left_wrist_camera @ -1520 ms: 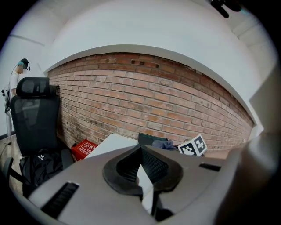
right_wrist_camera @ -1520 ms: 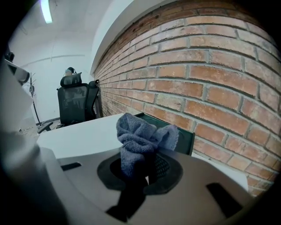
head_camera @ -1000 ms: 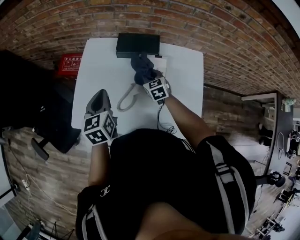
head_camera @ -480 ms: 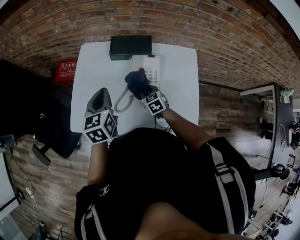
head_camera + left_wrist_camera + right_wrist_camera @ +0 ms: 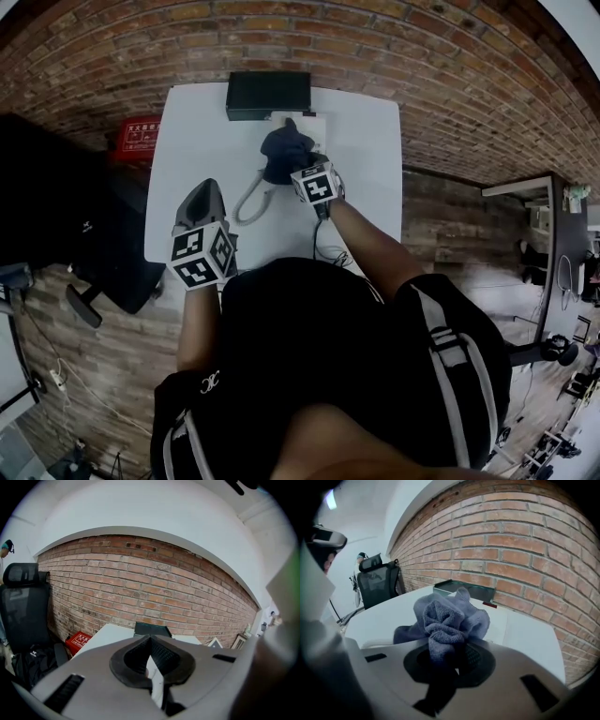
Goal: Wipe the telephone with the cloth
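The white telephone [image 5: 319, 126] lies on the white table [image 5: 197, 141] just in front of a black box [image 5: 268, 94]; its coiled cord [image 5: 249, 203] loops toward me. A dark blue cloth [image 5: 283, 153] sits bunched on the telephone, and my right gripper [image 5: 300, 167] is shut on it. In the right gripper view the cloth [image 5: 449, 616] bulges out of the right gripper [image 5: 448, 652] and hides most of the telephone. My left gripper [image 5: 202, 190] rests at the table's near left, apart from the phone. In its own view the left gripper [image 5: 150, 642] is shut and holds nothing.
The black box [image 5: 152, 629] stands at the table's far edge against the brick wall. A black office chair [image 5: 103, 258] and a red box [image 5: 136, 131] are off the table's left side. A thin cable [image 5: 328, 248] trails off the near edge.
My right gripper pulled the cloth toward me and leftward over the telephone, then pushed it back toward the black box. The left gripper has stayed in place.
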